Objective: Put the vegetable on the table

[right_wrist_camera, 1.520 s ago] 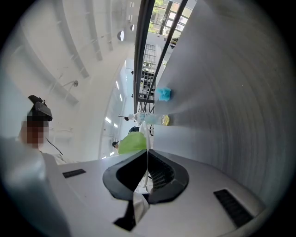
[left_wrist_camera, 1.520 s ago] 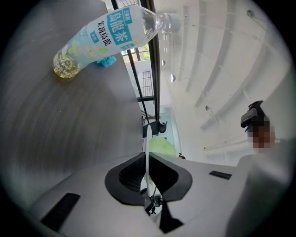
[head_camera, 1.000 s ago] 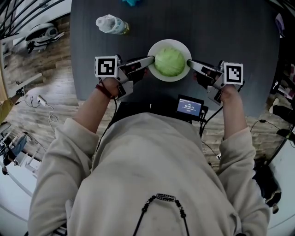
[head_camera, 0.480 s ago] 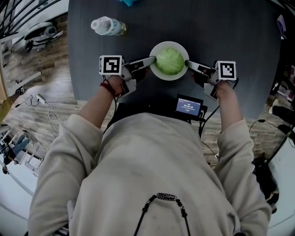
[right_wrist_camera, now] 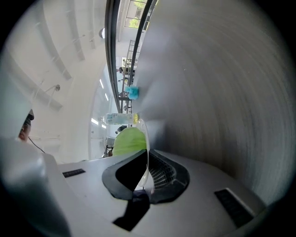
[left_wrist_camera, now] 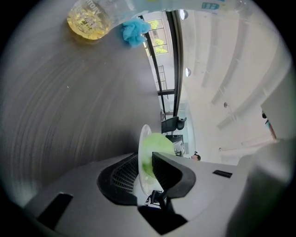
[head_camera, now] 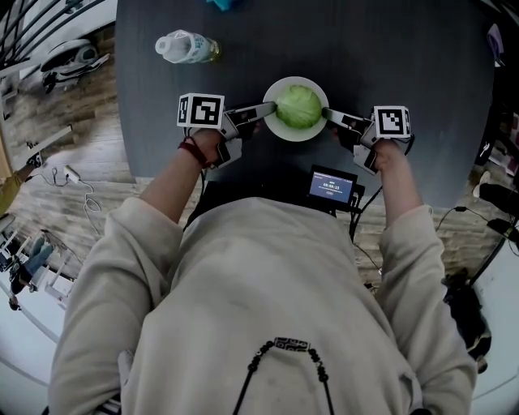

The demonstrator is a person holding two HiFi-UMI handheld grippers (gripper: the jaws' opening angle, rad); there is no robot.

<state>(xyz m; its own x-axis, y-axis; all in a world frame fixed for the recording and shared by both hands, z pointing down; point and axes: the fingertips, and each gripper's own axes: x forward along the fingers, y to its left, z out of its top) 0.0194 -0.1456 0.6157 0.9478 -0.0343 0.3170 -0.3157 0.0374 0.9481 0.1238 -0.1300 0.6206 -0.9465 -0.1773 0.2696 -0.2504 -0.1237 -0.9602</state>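
Note:
A round green cabbage (head_camera: 298, 106) lies in a white plate (head_camera: 280, 130) on the dark table (head_camera: 405, 57). My left gripper (head_camera: 272, 108) is at the plate's left rim. Its jaws have just been opening, and the rim (left_wrist_camera: 142, 139) still stands between them with a slight gap on the cabbage (left_wrist_camera: 155, 143) side. My right gripper (head_camera: 327, 113) is shut on the right rim, the thin edge (right_wrist_camera: 146, 134) pinched between its pads, with the cabbage (right_wrist_camera: 129, 140) just beyond.
A plastic bottle (head_camera: 185, 46) lies on the table at the far left, and a blue object (head_camera: 219, 3) sits at the far edge. A small device with a lit screen (head_camera: 331, 186) hangs at the table's near edge, close to my chest.
Both grippers and the plate with the cabbage have sunk toward the table and moved slightly away from me. The plate looks smaller now.

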